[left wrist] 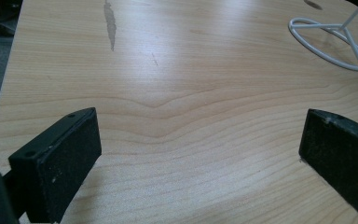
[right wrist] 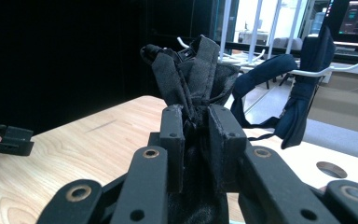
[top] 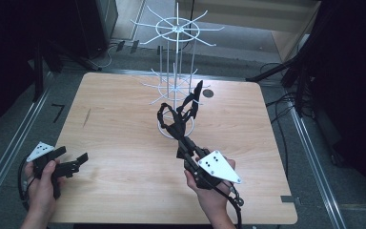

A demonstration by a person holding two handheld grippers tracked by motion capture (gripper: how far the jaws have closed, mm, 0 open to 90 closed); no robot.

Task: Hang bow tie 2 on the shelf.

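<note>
Right claw (right wrist: 196, 116) clamped on black cloth (right wrist: 191, 79) beside rack (top: 175, 71); one piece hung, this one pending; left claw (left wrist: 200, 149) wide, idle.

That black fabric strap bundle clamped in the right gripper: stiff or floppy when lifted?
Probably floppy: the black fabric strap bundle bunches and folds above the right gripper. Likely light, since its far end drapes from a thin peg of the white wire rack. It may snag there.

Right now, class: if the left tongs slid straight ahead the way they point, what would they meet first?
The left tongs stand open over bare wooden table. Straight ahead looks free; the white rack's ring base lies off to the right of that line, though depth is hard to judge.
</note>
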